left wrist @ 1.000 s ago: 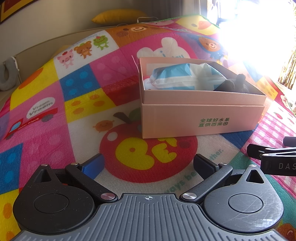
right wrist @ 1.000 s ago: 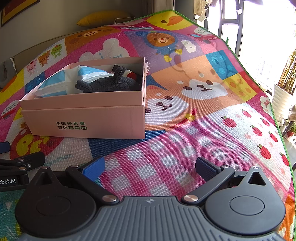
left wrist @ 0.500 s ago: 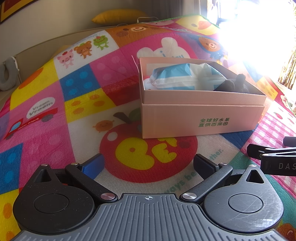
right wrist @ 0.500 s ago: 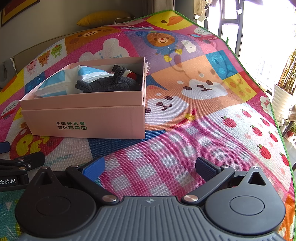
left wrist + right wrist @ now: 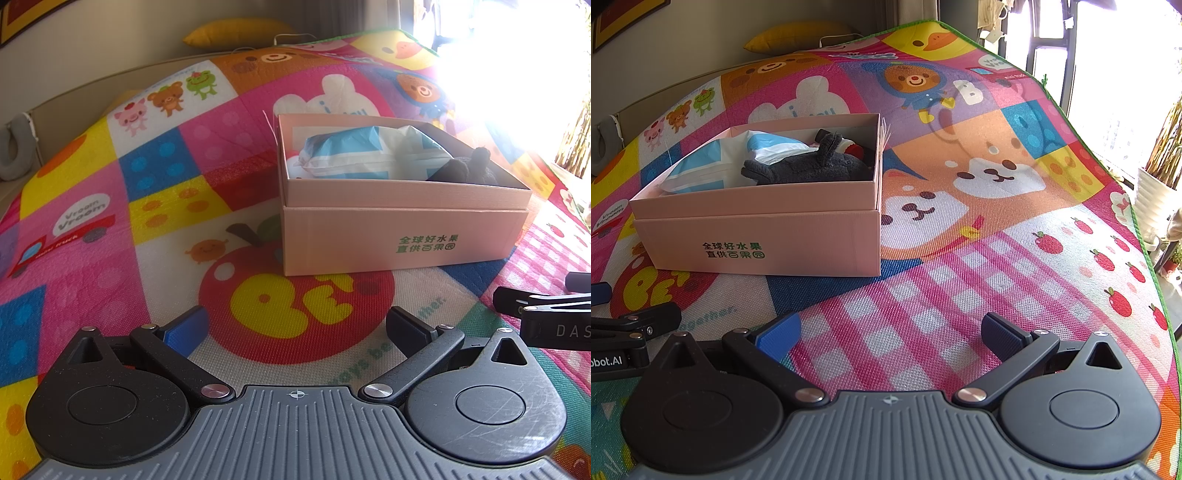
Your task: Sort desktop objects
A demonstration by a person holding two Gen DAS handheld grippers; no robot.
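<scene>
A pink cardboard box [image 5: 402, 240] [image 5: 757, 240] with green print stands on the cartoon play mat. Inside lie a blue-and-white tissue pack [image 5: 365, 157] [image 5: 701, 173], a dark grey plush toy [image 5: 465, 170] [image 5: 809, 168] and a small red-and-white item [image 5: 854, 149]. My left gripper [image 5: 295, 328] hovers low over the mat in front of the box, open and empty. My right gripper [image 5: 890, 332] is open and empty too, in front of the box's right corner. Each gripper shows at the edge of the other's view.
The colourful play mat [image 5: 979, 206] covers the whole surface, its green edge [image 5: 1145, 251] on the right. A yellow cushion [image 5: 236, 31] and a grey U-shaped object [image 5: 16, 151] lie beyond the mat. A potted plant [image 5: 1160, 177] stands by the bright window.
</scene>
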